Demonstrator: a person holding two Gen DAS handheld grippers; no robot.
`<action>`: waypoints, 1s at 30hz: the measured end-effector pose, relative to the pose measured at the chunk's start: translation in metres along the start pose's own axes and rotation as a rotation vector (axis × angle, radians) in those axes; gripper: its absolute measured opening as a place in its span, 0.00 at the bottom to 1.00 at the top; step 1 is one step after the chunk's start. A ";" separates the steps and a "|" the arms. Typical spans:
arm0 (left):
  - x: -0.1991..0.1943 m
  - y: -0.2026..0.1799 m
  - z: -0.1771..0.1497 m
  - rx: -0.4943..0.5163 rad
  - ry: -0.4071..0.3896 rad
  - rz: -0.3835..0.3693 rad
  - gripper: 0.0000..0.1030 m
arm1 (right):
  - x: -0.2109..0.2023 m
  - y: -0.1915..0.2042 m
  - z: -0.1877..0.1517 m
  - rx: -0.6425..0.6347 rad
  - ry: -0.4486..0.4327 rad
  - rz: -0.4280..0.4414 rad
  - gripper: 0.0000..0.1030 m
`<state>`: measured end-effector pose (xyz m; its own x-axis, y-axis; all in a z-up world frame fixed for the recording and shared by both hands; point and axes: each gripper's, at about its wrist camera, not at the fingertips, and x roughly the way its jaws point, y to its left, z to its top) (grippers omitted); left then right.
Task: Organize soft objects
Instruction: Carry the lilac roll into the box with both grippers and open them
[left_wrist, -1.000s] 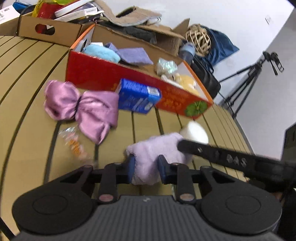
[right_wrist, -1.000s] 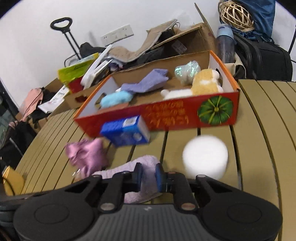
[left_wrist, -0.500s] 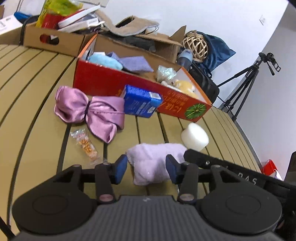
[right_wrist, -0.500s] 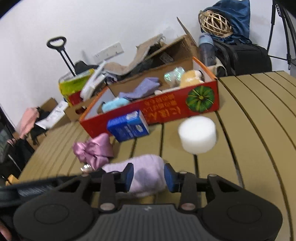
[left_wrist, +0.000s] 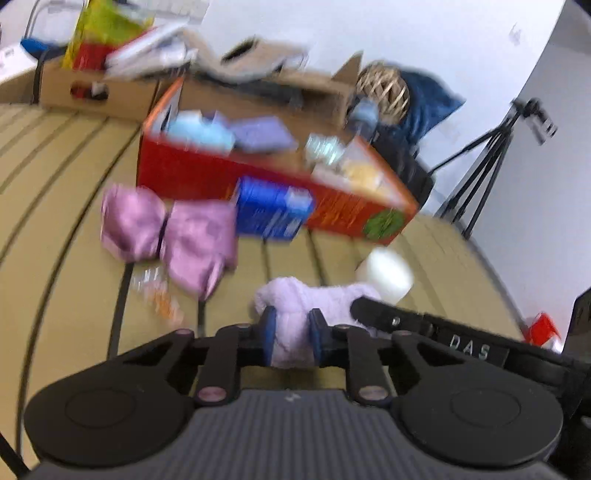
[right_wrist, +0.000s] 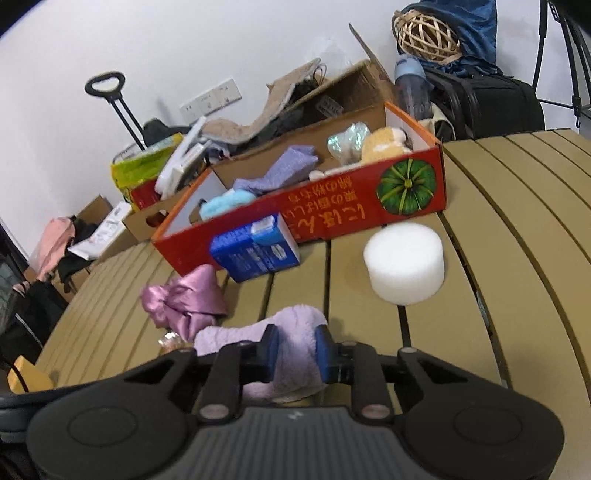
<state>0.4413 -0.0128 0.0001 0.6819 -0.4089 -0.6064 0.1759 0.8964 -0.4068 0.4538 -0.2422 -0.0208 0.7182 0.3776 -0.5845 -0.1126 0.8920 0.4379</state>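
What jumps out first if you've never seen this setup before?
Closest to the cameras, both the left gripper and the right gripper are shut on one fluffy lilac cloth lying on the slatted table. Behind it stands a long red box with a green pumpkin printed on it, holding soft things. A shiny pink bow lies left of the cloth and a white foam cylinder right of it.

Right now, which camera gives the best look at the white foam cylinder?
The right wrist view: the white foam cylinder stands sharp and whole on the table, near the red box. The left wrist view shows it blurred, partly behind the purple cloth.
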 end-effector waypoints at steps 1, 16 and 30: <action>-0.005 -0.004 0.009 -0.001 -0.028 -0.014 0.18 | -0.007 0.004 0.005 -0.003 -0.026 0.008 0.19; 0.102 0.019 0.143 -0.006 -0.030 0.032 0.18 | 0.113 0.012 0.144 -0.057 -0.030 -0.025 0.19; 0.132 0.035 0.138 0.062 0.097 0.113 0.37 | 0.167 0.006 0.145 -0.082 0.176 -0.119 0.23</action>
<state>0.6352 -0.0123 -0.0004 0.6286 -0.3167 -0.7103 0.1475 0.9453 -0.2910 0.6725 -0.2100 -0.0166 0.5998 0.2994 -0.7420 -0.0947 0.9474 0.3058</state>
